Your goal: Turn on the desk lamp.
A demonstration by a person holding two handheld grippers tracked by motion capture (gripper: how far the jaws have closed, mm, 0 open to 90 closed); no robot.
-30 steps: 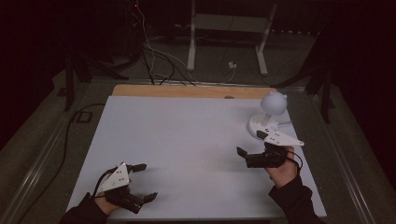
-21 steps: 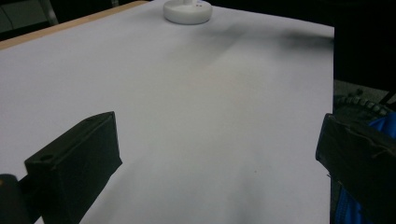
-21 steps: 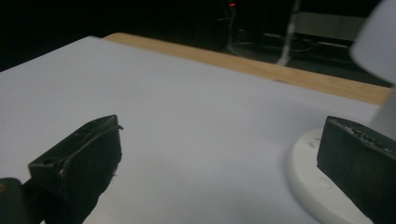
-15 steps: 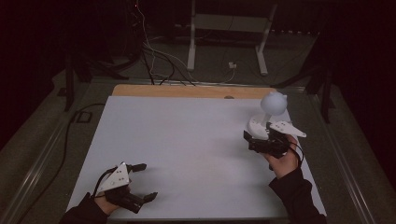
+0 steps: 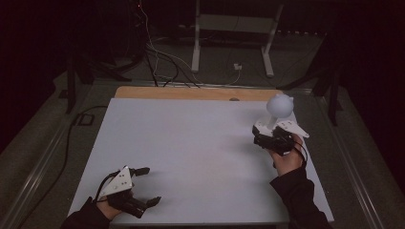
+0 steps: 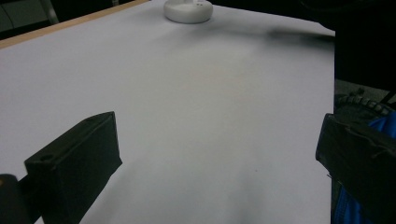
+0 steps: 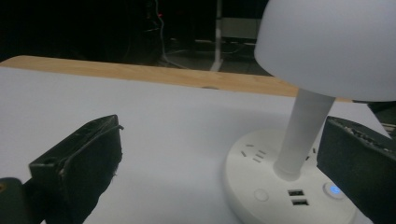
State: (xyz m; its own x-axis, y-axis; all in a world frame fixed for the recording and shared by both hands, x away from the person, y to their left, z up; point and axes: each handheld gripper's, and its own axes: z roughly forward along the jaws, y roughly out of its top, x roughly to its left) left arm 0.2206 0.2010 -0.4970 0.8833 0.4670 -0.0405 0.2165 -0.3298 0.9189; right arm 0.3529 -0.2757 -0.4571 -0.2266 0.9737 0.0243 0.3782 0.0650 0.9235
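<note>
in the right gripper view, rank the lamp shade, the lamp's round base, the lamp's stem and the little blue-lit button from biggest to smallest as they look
1. Lamp shade, though cut off by the frame and near the camera.
2. Round base, partly cropped and hidden behind the right tool's jaw.
3. Stem.
4. Blue-lit button, by far the smallest.

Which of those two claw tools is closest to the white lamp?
The right gripper, held at the lamp's base. The left gripper sits near the table's front-left corner, far away.
</note>
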